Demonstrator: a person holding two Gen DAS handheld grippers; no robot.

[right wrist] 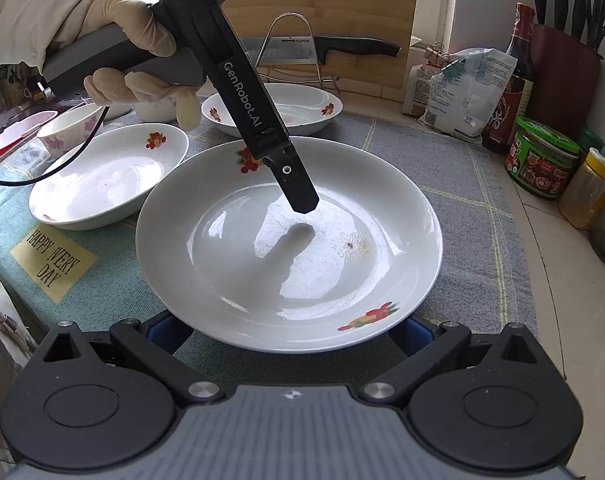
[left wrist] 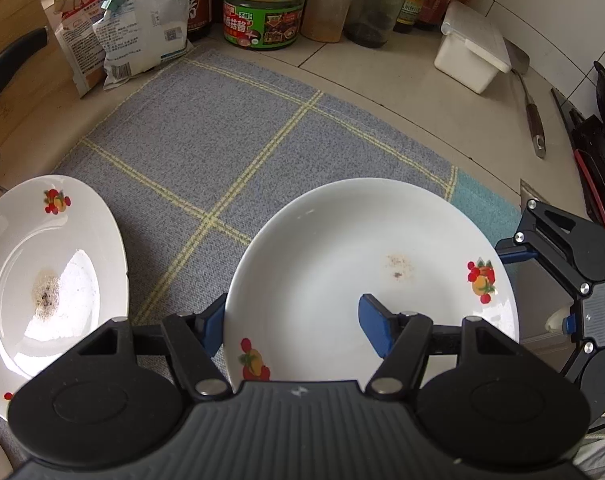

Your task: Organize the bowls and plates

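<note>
A white plate with fruit prints [left wrist: 342, 248] [right wrist: 286, 240] lies on the grey checked cloth [left wrist: 222, 128]. My left gripper [left wrist: 294, 328] is open and straddles the plate's rim: one blue pad outside it, the other over the inside. In the right wrist view its black finger [right wrist: 298, 196] hovers above the plate's middle and casts a shadow. My right gripper [right wrist: 292, 334] is open at the plate's opposite rim, its blue pads partly hidden below the edge. A second plate [left wrist: 42, 260] [right wrist: 302, 108] and a third [right wrist: 106, 176] sit nearby, with a small flowered bowl [right wrist: 68, 128].
Sauce jars [left wrist: 262, 12] [right wrist: 542, 156], bottles and clipped bags [left wrist: 114, 28] line the counter's back. A white lidded box [left wrist: 470, 48] and a spatula [left wrist: 532, 116] lie at the right. A cleaver on a rack [right wrist: 322, 50] and a knife block [right wrist: 562, 80] stand by the wall.
</note>
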